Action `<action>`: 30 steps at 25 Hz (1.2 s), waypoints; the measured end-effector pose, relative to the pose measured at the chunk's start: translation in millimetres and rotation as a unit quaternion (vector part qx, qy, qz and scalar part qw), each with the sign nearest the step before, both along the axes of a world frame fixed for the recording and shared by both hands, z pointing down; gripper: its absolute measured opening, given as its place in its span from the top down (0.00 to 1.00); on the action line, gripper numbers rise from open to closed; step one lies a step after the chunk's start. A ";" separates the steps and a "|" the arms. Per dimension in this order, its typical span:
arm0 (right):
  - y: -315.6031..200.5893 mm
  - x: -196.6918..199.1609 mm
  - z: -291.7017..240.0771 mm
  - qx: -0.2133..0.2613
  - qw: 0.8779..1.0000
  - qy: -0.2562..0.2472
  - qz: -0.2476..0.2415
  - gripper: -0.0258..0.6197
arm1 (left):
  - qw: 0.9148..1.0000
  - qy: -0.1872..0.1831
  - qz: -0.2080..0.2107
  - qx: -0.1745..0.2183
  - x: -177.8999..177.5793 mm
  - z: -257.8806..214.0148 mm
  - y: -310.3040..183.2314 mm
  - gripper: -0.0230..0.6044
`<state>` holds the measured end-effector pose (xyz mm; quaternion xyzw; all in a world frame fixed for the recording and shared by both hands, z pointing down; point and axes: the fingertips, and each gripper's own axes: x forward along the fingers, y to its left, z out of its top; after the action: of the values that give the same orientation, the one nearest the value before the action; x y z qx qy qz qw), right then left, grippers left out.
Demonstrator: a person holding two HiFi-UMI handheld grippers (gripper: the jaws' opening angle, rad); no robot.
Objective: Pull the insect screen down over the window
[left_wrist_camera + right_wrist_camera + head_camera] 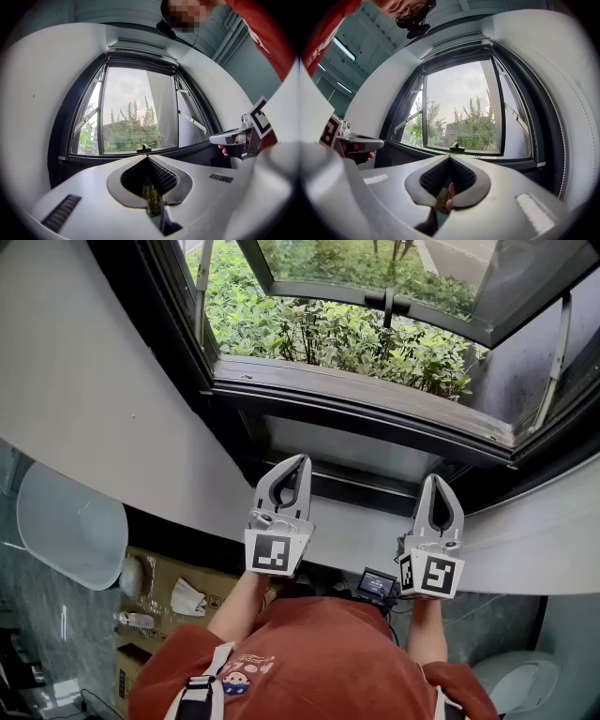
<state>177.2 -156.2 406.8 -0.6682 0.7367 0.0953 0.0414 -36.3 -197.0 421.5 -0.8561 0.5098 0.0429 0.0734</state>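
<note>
The window (356, 395) is seen with its dark frame set in a pale, curved wall (94, 399). Its sash (375, 292) is swung outward at the bottom and is held by metal stays (560, 343) at each side. A dark handle (387, 306) is fixed at the middle of the sash's lower rail. Green bushes (328, 334) are seen sharply through the opening, with nothing drawn across it.

The screen is not down over the opening. Only a pale strip (140, 43) across the head of the frame can be made out in the gripper views. Whether that strip houses the screen cannot be told, and no mesh or pull bar can be picked out.

The left gripper (302, 461) is held just short of the sill, slightly raised and pointed at the window. Its jaws are closed tip to tip, and nothing is gripped between them. The right gripper (433, 480) is held beside it at much the same height, well apart from it. Its jaws are likewise pressed together on nothing. Neither gripper is touching the frame, the sash or the handle. Both are carried on bare forearms below a red shirt (319, 652).
</note>
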 end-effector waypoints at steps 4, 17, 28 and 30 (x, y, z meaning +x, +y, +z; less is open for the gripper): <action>0.7 2.3 2.0 0.000 1.000 0.003 0.000 0.95 | 1.000 -0.001 0.002 0.004 3.0 -0.2 2.3 0.95; 1.9 -0.4 4.3 0.005 1.000 0.002 0.000 0.95 | 1.000 0.000 0.018 0.016 10.4 -2.3 8.2 0.95; 3.4 -1.2 3.3 0.008 1.000 0.014 0.000 0.95 | 1.000 -0.006 0.011 0.012 9.1 -1.9 8.0 0.96; 3.4 -1.7 3.1 0.009 1.000 0.015 0.000 0.95 | 1.000 -0.005 0.009 0.011 8.2 -2.2 8.0 0.96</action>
<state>175.5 -152.8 409.9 -0.6660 0.7366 0.1120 0.0366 -28.1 -189.0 419.3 -0.8600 0.5012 0.0450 0.0844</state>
